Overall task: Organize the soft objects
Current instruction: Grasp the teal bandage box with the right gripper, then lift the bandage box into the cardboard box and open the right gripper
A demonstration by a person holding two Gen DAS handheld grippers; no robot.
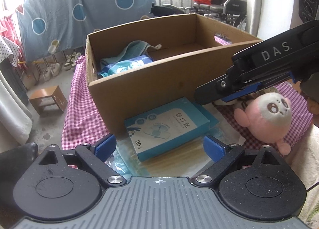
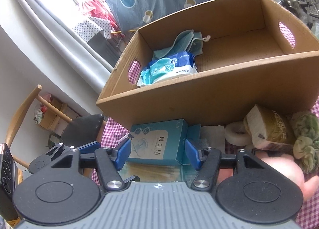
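A light-blue plaster box (image 1: 167, 127) lies on a clear plastic packet in front of the open cardboard box (image 1: 149, 83). My left gripper (image 1: 159, 147) is open, its pads wide of the plaster box (image 2: 157, 143). My right gripper (image 2: 157, 153) is open too, straddling the near end of that box without clear contact; in the left wrist view the right gripper (image 1: 207, 97) hovers over the box's far corner. A pink plush (image 1: 267, 117) lies to the right. Inside the cardboard box (image 2: 199, 99) are a teal towel (image 2: 183, 43) and a wipes pack (image 2: 169, 67).
A tissue pack (image 2: 269, 129), a white tape roll (image 2: 237, 133) and green fabric (image 2: 305, 139) sit by the cardboard box's right end. The table has a pink checked cloth (image 1: 79, 113). A wooden stool (image 1: 47, 101) and a chair (image 2: 20, 113) stand off its left edge.
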